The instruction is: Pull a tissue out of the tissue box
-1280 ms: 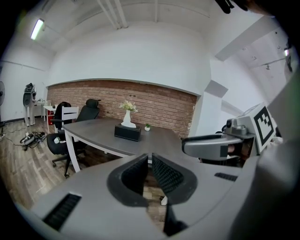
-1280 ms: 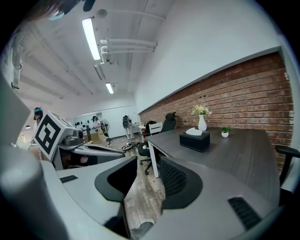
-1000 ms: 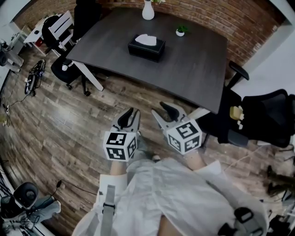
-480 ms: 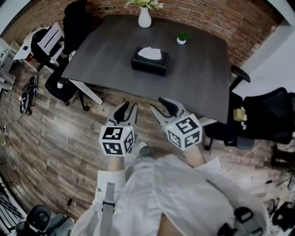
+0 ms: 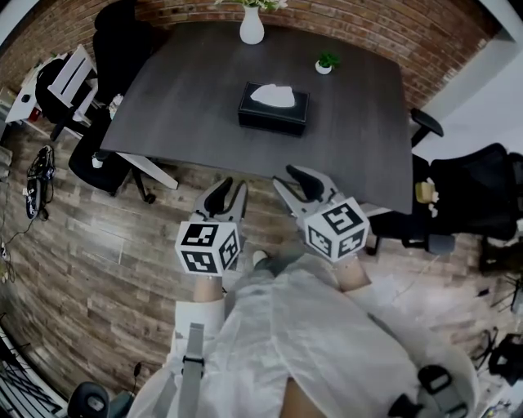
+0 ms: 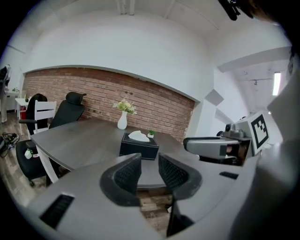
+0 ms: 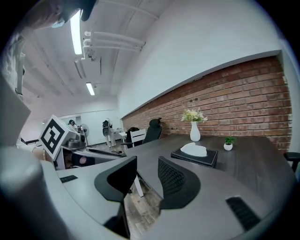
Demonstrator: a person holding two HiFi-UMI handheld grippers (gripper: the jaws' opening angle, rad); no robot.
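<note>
A black tissue box point(image 5: 274, 114) with a white tissue point(image 5: 272, 95) sticking out of its top sits in the middle of the dark table point(image 5: 188, 90). Both grippers are held over the wooden floor, short of the table's near edge and well away from the box. My left gripper point(image 5: 229, 189) is open with nothing between its fingers, and its jaws have just been opening. My right gripper point(image 5: 299, 176) is open and empty too. In the left gripper view the box point(image 6: 138, 147) lies ahead beyond the left gripper point(image 6: 149, 160). In the right gripper view the box point(image 7: 194, 157) lies ahead to the right of the right gripper point(image 7: 146, 162).
A white vase point(image 5: 251, 24) with flowers and a small potted plant point(image 5: 325, 62) stand at the table's far edge. Black office chairs point(image 5: 90, 155) and a white chair point(image 5: 69, 73) stand left of the table. Another black chair point(image 5: 474, 196) is on the right. A brick wall runs behind.
Both grippers have moved forward toward the table, and its near edge is now closer to their fingertips. The tissue box has not moved on the table.
</note>
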